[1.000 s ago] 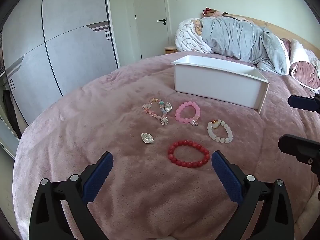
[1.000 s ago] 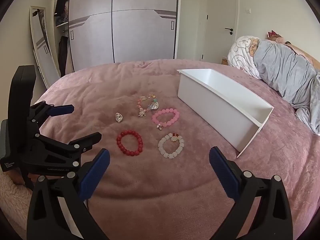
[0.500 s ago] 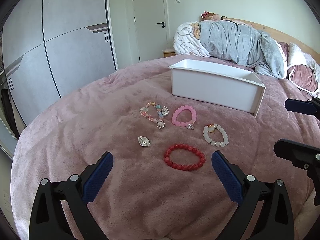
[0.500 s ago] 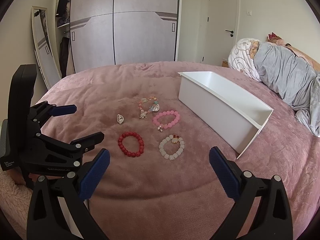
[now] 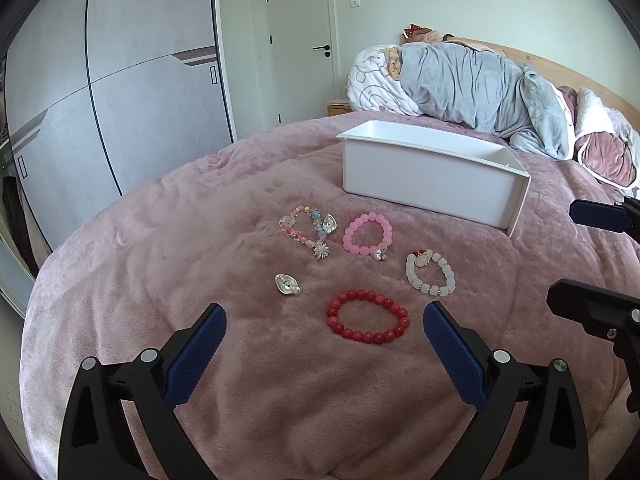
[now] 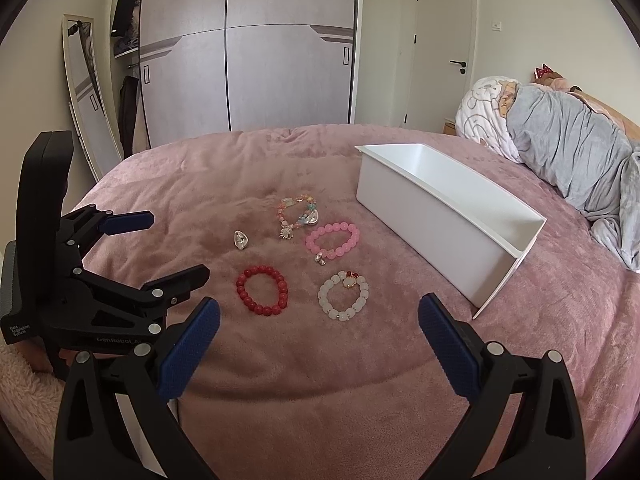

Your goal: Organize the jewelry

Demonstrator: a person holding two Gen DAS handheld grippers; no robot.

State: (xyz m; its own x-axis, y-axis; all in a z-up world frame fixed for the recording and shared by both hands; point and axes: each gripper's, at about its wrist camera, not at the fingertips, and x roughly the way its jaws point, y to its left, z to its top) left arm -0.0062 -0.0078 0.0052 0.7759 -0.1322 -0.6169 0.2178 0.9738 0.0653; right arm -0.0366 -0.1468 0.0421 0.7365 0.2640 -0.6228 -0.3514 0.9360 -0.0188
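Left gripper (image 5: 324, 320) and right gripper (image 6: 318, 312): fingers spread wide, holding nothing, poised above a pink plush bedspread (image 5: 160, 248). Just ahead on it, apart from one another: red bracelet (image 5: 368, 322), white bracelet (image 5: 430, 274), pink bracelet (image 5: 367, 234), multicolored charm bracelet (image 5: 306, 226), silver charm (image 5: 286, 284); white bin (image 5: 424, 178) beyond. Further off, grey duvet (image 5: 480, 88), wardrobe doors (image 6: 248, 52), leaning mirror (image 6: 86, 92), white door (image 5: 300, 40).
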